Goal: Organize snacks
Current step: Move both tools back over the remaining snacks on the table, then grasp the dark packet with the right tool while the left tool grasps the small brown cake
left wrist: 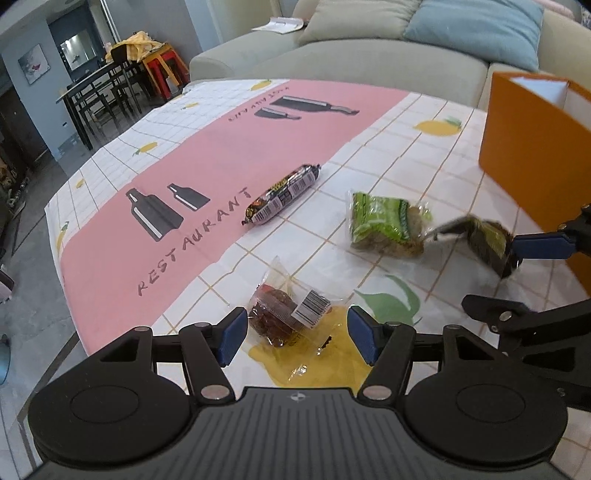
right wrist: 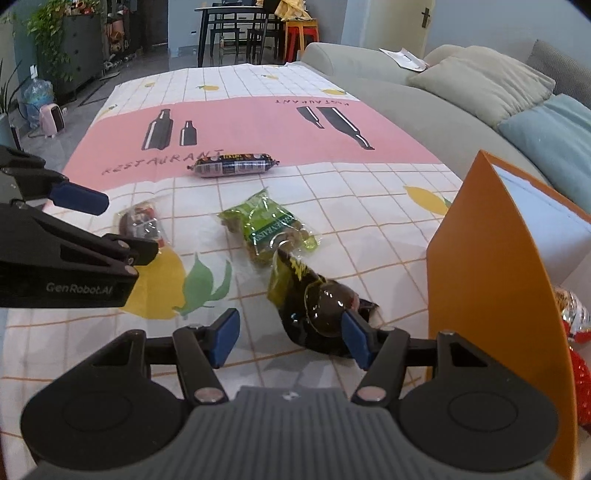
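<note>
Brown clear-wrapped snack [left wrist: 282, 317] between spread left jaws; dark packet [right wrist: 317, 314] (touching right pad) inside spread right jaws.

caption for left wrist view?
Open left hand-held gripper poised over a wrapped brown snack on the tablecloth.

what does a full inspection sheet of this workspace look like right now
surface: table under a pink and white checked cloth
job's things: sausage, green pack, dark pack, brown snack, orange box
clutter: red and foil wrappers beside the box
grippers: left gripper open around the brown snack; right gripper open, one pad by the dark pack
cables: nothing seen
surroundings: sofa with cushions, dining table, red stool
</note>
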### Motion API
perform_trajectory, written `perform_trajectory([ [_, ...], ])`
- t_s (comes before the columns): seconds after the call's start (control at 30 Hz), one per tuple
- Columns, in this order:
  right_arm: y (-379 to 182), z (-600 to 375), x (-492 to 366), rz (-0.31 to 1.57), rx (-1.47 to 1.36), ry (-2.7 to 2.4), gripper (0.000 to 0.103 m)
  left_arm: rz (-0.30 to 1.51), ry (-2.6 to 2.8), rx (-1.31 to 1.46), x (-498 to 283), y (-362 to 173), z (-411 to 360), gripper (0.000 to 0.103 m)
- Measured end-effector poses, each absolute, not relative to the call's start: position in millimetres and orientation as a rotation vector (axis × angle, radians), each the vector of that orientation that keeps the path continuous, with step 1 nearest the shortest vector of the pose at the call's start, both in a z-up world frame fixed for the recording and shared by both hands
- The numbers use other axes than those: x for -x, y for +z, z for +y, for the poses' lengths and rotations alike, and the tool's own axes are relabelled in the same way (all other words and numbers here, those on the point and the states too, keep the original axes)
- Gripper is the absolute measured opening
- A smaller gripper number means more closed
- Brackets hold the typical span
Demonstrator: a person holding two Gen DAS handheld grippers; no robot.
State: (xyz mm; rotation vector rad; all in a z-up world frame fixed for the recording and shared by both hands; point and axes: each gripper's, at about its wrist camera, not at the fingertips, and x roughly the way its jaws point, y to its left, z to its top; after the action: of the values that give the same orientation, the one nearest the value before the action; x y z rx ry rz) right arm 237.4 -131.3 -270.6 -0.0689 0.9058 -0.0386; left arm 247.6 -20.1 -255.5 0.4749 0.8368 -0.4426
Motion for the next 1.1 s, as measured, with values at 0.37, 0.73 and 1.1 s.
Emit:
perform_trajectory([
  [0.37, -276, -122, -247, 0.83, 0.236, -0.094, 0.063, 0.811, -0.399, -0.548, -254, -270, -31, 0.078],
  [0.73, -289, -128, -256, 0.846, 0.246, -0.096, 0.056, 0.806, -0.355, -0.58, -258, -275, -27, 0.057],
  [1.1, -289, -125, -249, 0.871, 0.273, -0.076, 0.032, 0.84, -0.349, -0.482, -260, -268, -17, 0.045],
])
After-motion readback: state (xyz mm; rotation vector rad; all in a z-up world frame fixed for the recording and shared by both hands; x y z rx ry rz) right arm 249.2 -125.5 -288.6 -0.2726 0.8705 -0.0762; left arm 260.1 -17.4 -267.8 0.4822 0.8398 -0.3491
